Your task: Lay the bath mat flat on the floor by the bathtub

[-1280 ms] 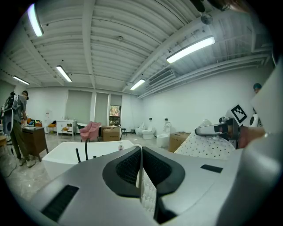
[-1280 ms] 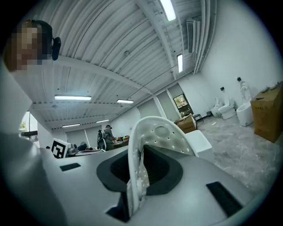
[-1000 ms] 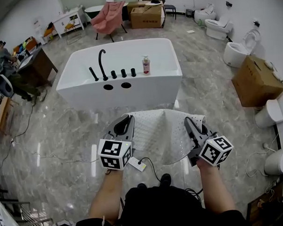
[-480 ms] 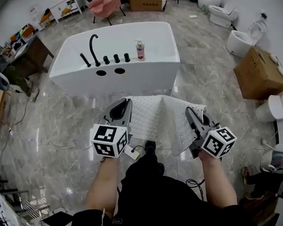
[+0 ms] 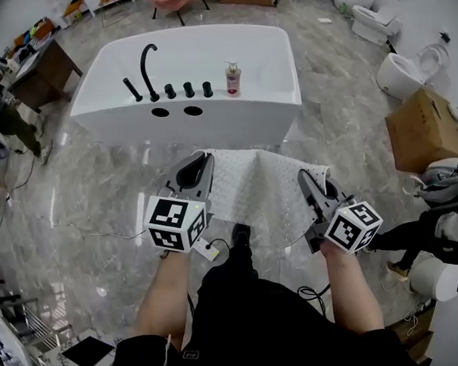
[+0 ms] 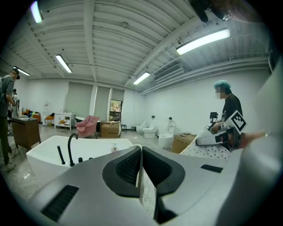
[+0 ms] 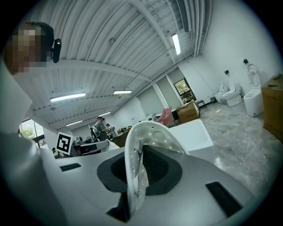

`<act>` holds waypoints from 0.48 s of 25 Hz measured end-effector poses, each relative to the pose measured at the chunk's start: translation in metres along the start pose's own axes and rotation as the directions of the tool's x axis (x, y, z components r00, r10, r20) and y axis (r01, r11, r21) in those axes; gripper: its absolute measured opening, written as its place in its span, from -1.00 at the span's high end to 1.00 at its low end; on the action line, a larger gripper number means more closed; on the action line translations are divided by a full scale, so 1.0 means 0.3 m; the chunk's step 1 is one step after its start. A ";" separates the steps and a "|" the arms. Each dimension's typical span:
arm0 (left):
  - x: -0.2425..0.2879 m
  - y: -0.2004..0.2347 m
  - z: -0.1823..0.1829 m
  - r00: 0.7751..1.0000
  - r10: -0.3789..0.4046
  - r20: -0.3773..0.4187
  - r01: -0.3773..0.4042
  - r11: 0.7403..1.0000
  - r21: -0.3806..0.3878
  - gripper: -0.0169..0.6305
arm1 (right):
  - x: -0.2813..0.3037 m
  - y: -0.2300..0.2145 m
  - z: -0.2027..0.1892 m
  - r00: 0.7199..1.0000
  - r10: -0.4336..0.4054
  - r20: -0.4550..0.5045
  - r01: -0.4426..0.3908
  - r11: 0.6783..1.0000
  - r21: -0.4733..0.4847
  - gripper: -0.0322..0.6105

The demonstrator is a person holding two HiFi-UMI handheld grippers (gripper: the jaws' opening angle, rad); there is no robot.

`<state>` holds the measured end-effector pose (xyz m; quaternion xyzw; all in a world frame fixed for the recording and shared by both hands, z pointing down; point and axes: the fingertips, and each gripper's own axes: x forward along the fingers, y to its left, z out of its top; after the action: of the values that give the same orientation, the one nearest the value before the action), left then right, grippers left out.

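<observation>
So the left forearm [image 5: 169, 295] and right forearm [image 5: 347, 291] are stretched out front, side by side with a gap between them. The left hand-held gripper [image 5: 202, 163] aims forward and slightly down, jaws pinched tight on a thin edge of the bath mat [image 5: 252, 192]. The right hand-held gripper [image 5: 306, 181] mirrors it, jaws clamped on a thicker fold.
</observation>
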<state>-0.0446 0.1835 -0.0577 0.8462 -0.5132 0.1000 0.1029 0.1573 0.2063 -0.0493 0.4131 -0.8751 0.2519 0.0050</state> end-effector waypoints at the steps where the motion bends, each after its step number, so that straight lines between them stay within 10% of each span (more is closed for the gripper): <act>1: 0.040 0.020 0.002 1.000 0.000 -0.003 0.000 1.000 -0.004 0.89 | 0.041 -0.026 0.013 1.000 0.000 -0.009 0.000 1.000 0.000 0.76; 12: 0.402 0.219 0.039 0.998 -0.027 -0.053 0.025 0.999 -0.029 0.90 | 0.363 -0.288 0.165 0.999 -0.044 -0.029 0.045 0.998 0.033 0.77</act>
<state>-0.0476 0.0482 -0.0311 0.8482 -0.5007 0.1138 0.1300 0.1582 0.0598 -0.0313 0.4289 -0.8611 0.2725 0.0161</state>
